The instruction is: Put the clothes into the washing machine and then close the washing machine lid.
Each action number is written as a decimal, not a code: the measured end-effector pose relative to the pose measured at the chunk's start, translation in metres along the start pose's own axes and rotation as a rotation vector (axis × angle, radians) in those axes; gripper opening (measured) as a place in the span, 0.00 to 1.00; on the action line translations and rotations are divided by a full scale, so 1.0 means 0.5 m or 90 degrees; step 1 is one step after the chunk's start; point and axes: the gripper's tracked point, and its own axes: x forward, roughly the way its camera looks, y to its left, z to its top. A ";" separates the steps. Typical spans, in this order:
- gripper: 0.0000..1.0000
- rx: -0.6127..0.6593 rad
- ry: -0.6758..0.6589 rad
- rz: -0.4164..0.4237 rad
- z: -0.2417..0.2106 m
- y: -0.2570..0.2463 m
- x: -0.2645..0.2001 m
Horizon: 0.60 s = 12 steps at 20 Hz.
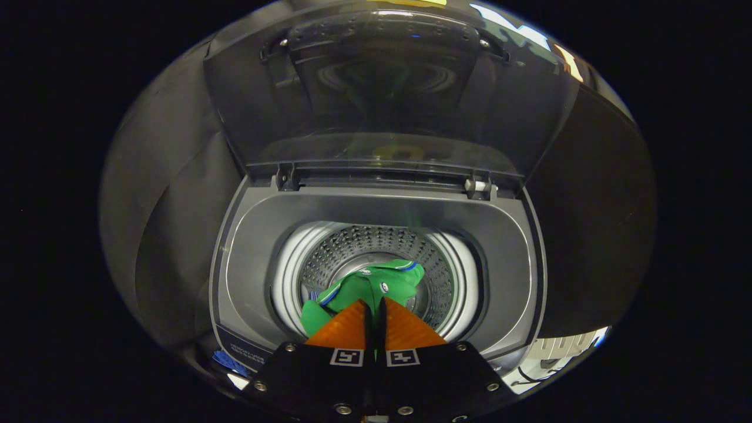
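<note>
i've got the gripper [374, 305] hanging over the open top of the washing machine [247, 282], looking down into the drum [376, 247]. my two fingers are drawn almost together, with just a thin dark slit between them, and the green garment [367, 285] sits at their tips. it looks to me as if the fingers are pinching a fold of it, but the contact is hidden behind the tips, so i cannot tell for sure whether they grip the cloth or only hover above it.

the garment is bunched inside the mouth of the drum, on the near side, spreading a little to the left of my fingers and reaching up toward the middle. it has white buttons and a blue-trimmed collar. whether it rests on the bottom of the drum or hangs from the fingers, i cannot tell.

the lid [382, 100] stands raised on the far side of the machine, tilted back on its hinges, wide open.

by my judgement the first half is close to done: the clothes are over or in the drum, and what remains there is letting go and backing the fingers out. the second half is not started: the lid has yet to be brought down from the far side and shut over the opening.
</note>
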 end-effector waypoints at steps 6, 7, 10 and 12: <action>0.00 -0.001 -0.001 -0.008 -0.004 -0.001 0.008; 0.06 0.000 -0.005 0.002 -0.002 0.007 0.012; 0.74 -0.016 -0.005 -0.019 -0.005 -0.005 0.012; 0.97 -0.021 -0.002 -0.020 -0.009 -0.001 0.011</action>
